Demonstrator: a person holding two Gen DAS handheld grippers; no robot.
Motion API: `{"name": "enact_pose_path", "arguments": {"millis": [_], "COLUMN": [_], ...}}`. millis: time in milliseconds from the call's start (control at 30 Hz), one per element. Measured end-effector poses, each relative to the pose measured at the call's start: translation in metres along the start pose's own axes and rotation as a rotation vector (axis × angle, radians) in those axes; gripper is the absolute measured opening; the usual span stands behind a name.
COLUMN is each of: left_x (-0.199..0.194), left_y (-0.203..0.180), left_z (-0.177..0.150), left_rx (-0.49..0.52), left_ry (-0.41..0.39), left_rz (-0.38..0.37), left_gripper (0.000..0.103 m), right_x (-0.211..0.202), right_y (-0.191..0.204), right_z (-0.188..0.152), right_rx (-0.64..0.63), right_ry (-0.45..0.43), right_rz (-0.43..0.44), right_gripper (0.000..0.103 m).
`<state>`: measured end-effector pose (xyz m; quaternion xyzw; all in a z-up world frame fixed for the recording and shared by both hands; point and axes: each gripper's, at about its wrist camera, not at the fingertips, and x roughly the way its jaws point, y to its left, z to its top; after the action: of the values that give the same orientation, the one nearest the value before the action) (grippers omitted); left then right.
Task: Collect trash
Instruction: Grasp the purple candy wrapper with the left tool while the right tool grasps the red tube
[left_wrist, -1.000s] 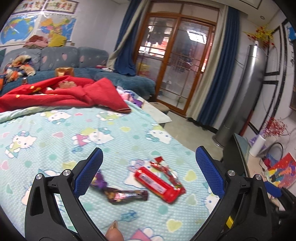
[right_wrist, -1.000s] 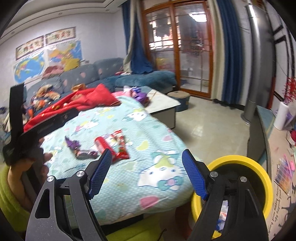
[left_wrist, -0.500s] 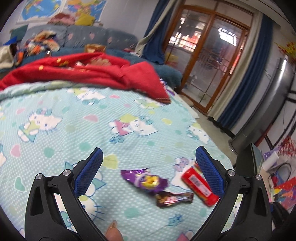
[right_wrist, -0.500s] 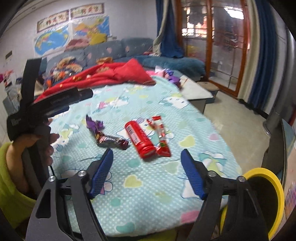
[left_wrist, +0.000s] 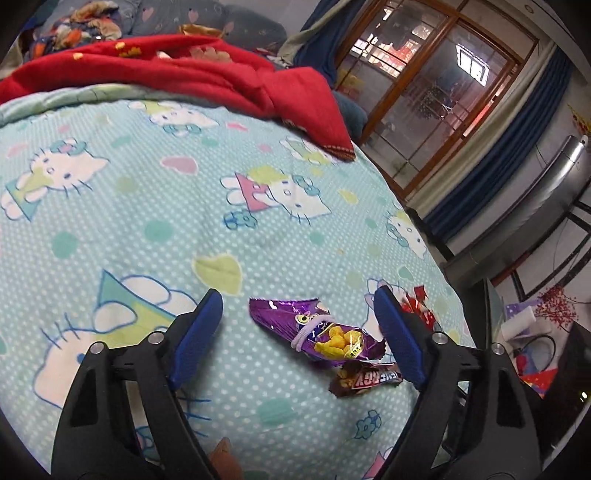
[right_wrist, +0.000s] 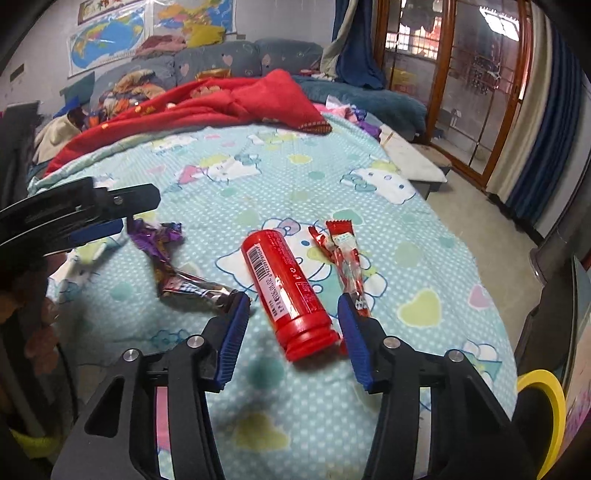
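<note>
A purple snack wrapper lies on the cartoon-cat bedspread, between the fingers of my left gripper. Its jaws are closing and the pads are still clear of the wrapper. A brown candy-bar wrapper lies just beside it. In the right wrist view, a red plastic tube lies between the fingers of my right gripper. These jaws are also closing, with a gap at the left pad. A thin red wrapper lies right of the tube, under the right finger.
A red blanket is bunched at the far side of the bed, with a cluttered sofa behind. A yellow-rimmed bin stands off the bed's near right corner. Bare floor runs to the glass doors.
Both grippers have dropped closer to the bedspread and narrowed their jaws. The left now frames the purple wrapper and the right frames the red tube.
</note>
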<state>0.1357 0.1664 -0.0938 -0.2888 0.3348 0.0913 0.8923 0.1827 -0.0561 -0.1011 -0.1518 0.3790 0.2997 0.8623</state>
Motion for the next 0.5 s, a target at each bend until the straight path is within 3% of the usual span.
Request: {"name": "enact_pose_path", "arguments": {"millis": [267, 400, 500], "left_x": [0.015, 0.02, 0.019], "left_y": [-0.002, -0.002, -0.001], "left_z": [-0.005, -0.008, -0.008], "left_rx": [0.008, 0.016, 0.014], "left_ry": [0.051, 0.079, 0.082], "left_rz": [-0.02, 0.006, 0.002], "left_gripper": [0.067, 0.044, 0.039], "right_x": [0.016, 0.011, 0.007], "right_y": [0.003, 0.004, 0.003], "right_z": [-0.01, -0.013, -0.016], "right_rx": [0.026, 0.037, 0.052], "right_ry": [0.041, 0.025, 0.014], "right_rz": [0.027, 0.03, 0.042], "right_gripper": [0.036, 0.031, 0.031]}}
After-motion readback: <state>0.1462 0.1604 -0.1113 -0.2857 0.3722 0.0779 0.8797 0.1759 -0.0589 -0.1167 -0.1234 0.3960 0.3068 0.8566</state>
